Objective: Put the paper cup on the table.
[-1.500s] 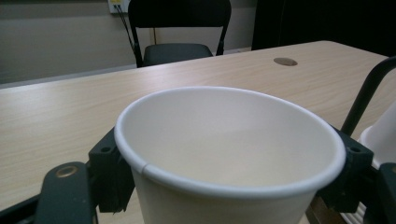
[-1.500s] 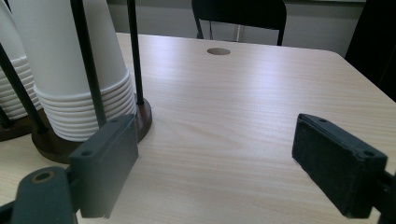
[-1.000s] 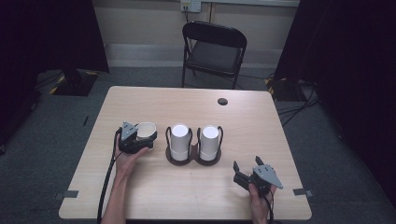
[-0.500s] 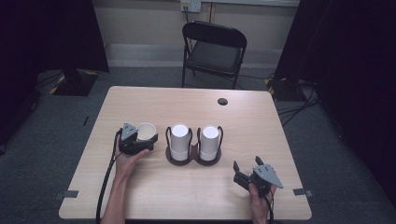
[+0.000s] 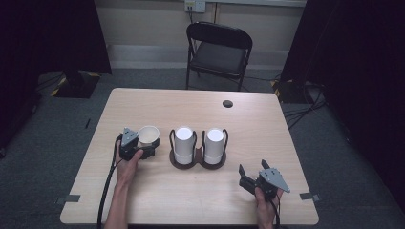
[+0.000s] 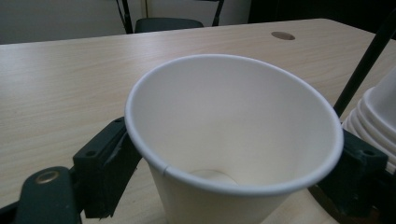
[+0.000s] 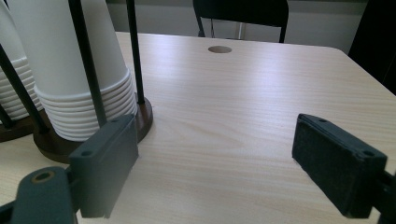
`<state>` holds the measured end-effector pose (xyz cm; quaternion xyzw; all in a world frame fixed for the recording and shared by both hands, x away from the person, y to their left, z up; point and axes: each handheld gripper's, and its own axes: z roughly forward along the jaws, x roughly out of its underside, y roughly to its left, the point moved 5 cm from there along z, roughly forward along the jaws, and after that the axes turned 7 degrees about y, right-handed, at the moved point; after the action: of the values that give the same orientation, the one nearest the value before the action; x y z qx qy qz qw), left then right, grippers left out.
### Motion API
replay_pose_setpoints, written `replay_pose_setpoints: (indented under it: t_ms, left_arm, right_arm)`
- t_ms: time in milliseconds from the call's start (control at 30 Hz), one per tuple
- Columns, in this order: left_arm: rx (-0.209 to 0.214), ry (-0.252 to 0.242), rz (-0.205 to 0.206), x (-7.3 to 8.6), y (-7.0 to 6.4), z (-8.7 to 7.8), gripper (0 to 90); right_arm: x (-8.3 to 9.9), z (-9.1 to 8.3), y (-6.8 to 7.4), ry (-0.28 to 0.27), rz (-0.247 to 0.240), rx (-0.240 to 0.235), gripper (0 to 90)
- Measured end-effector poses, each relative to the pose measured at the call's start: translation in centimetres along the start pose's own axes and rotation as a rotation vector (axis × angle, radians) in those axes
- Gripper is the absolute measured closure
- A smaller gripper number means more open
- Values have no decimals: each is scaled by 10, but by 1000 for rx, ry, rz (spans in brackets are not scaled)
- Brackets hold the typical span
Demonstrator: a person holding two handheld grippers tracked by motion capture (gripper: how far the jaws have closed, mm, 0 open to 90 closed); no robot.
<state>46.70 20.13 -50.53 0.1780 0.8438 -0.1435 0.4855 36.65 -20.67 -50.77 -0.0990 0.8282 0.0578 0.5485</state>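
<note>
One cup [image 5: 148, 135] stands upright on the desk [image 5: 191, 200], just left of the rack [image 5: 197, 161], clasped by the left tongs [image 5: 145, 149]. Right tongs [image 5: 249, 172] gape empty, right of the rack. Likely next: lift the cup clear.

One loose paper cup [image 5: 148, 135] stands upright, mouth up, at the left of the table [image 5: 200, 198]. Two stacks of upturned paper cups sit at the middle, a left stack [image 5: 183, 144] and a right stack [image 5: 214, 145], in one double wire holder [image 5: 198, 164]. Two grippers are present, one left [image 5: 143, 145] and one right [image 5: 251, 170]. One folding chair [image 5: 218, 52] stands at the far side.
</note>
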Motion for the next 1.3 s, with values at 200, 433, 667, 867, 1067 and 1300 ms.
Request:
replay_pose_setpoints:
  t_ms: [200,433,667,867,1067,1300]
  left_arm:
    - [-21,24,9,5,-4,0,157]
    - [-18,22,-13,9,-6,-5,158]
    - [-37,25,-47,15,-5,-14,169]
    - [-38,-6,-43,16,-11,-28,156]
    - [-19,-42,-40,17,-21,-42,155]
    - [-28,-53,-15,22,-41,-54,155]
  right_arm:
    - [0,-1,0,-8,4,0,138]
    - [0,-1,0,-8,5,-2,138]
    - [0,-1,0,-9,5,-1,138]
    - [0,-1,0,-11,5,1,138]
    - [0,-1,0,-11,5,2,138]
    - [0,-1,0,-11,3,1,138]
